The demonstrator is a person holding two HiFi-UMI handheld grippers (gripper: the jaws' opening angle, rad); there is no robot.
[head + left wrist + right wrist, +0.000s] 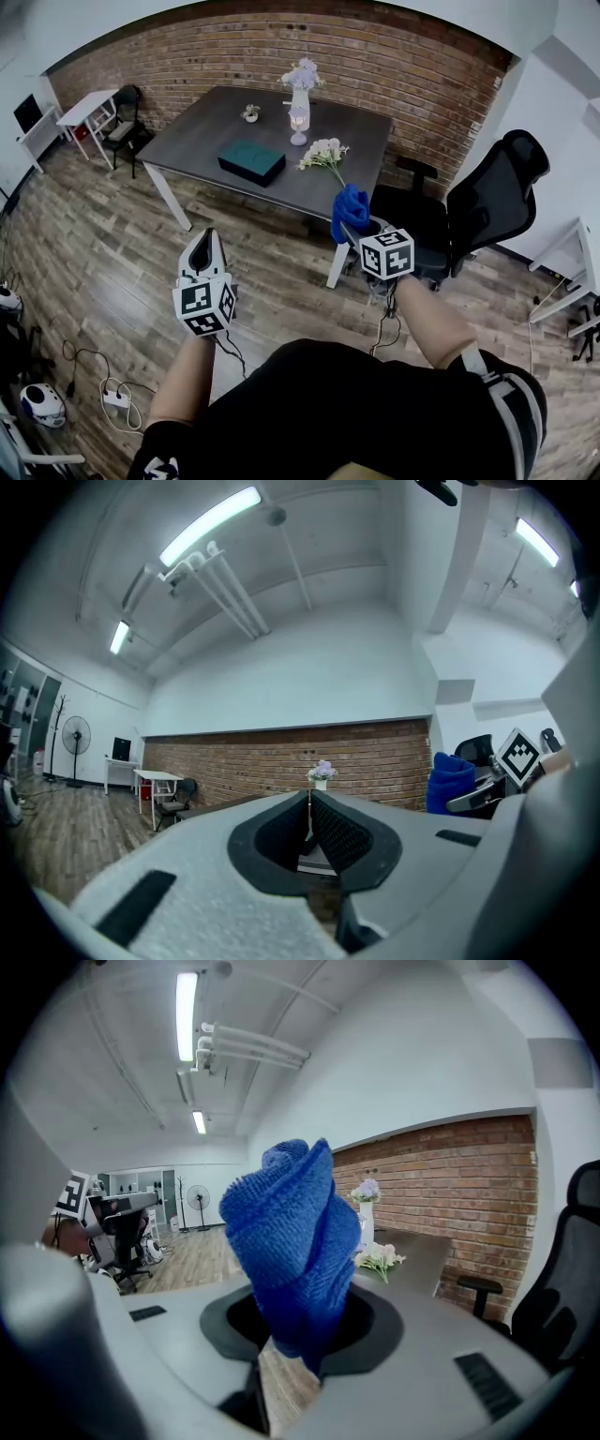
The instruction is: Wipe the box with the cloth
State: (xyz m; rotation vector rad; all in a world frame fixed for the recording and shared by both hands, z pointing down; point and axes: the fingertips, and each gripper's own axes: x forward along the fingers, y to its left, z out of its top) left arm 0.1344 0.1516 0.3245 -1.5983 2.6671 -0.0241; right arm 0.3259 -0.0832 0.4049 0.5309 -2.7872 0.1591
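The right claw (354, 232) is clamped on the blue cloth (291, 1241), rolled up tight; the left claw (308, 808) is closed on nothing; the box (251, 161) lies on the table (202, 131), well apart from both claws. The rolled cloth may rub only a small bit, I think, or slip out; the box may slide, as nothing holds it. Loose flowers (323, 153) lie near the box and could get swept off; the vase (300, 98) behind could tip; a chair (441, 220) by the table's corner may block the right side.

Blue cloth (295, 1241), dark teal box (251, 161), grey table (202, 131), red-brick wall (375, 66).
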